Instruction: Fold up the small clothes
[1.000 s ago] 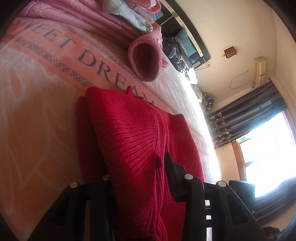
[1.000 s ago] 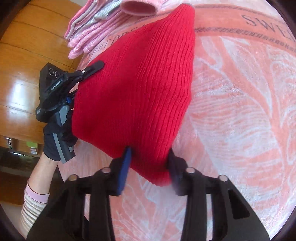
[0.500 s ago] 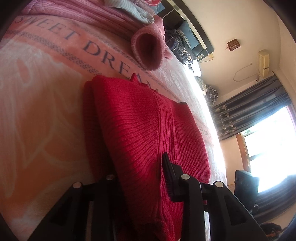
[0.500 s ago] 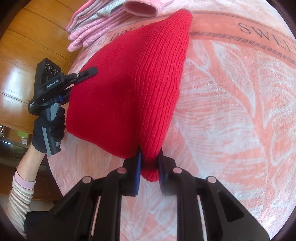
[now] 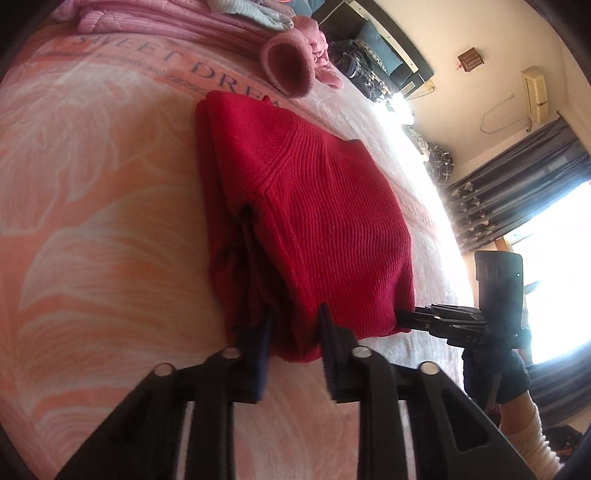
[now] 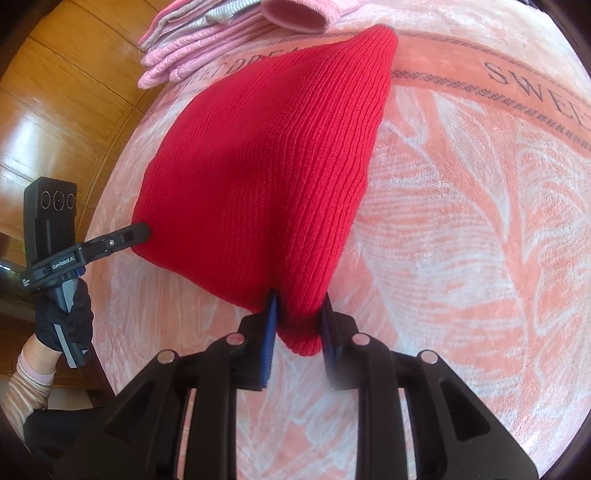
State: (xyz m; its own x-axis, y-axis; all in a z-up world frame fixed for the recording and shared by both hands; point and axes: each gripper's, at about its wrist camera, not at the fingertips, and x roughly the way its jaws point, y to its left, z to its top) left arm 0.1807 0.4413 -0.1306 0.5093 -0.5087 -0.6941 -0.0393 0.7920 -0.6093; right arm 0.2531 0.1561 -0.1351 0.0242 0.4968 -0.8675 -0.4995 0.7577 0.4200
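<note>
A red knit sweater (image 5: 314, 206) (image 6: 258, 166) lies folded into a thick bundle on a pink blanket (image 5: 92, 184) (image 6: 461, 221) printed "SWEET DREAM". My left gripper (image 5: 295, 325) is shut on the sweater's near corner, with thick knit filling the gap between its fingers. In the right wrist view the left gripper (image 6: 142, 232) meets the sweater's left corner, held by a gloved hand (image 6: 66, 317). My right gripper (image 6: 299, 310) is shut on the other near corner. Seen from the left wrist, the right gripper (image 5: 402, 316) sits at the sweater's right edge.
A pile of pink and striped clothes (image 5: 184, 26) (image 6: 221, 40) lies at the far end of the blanket, with a pink cuff (image 5: 288, 66) (image 6: 295, 14) close behind the sweater. A wooden floor (image 6: 55, 110) shows past the bed's left edge. Dark curtains (image 5: 517, 203) hang by a bright window.
The left gripper narrowed from wide open onto the sweater's corner. The right gripper shut on its corner half a second ago and holds it. The sweater has settled lower and flatter.
</note>
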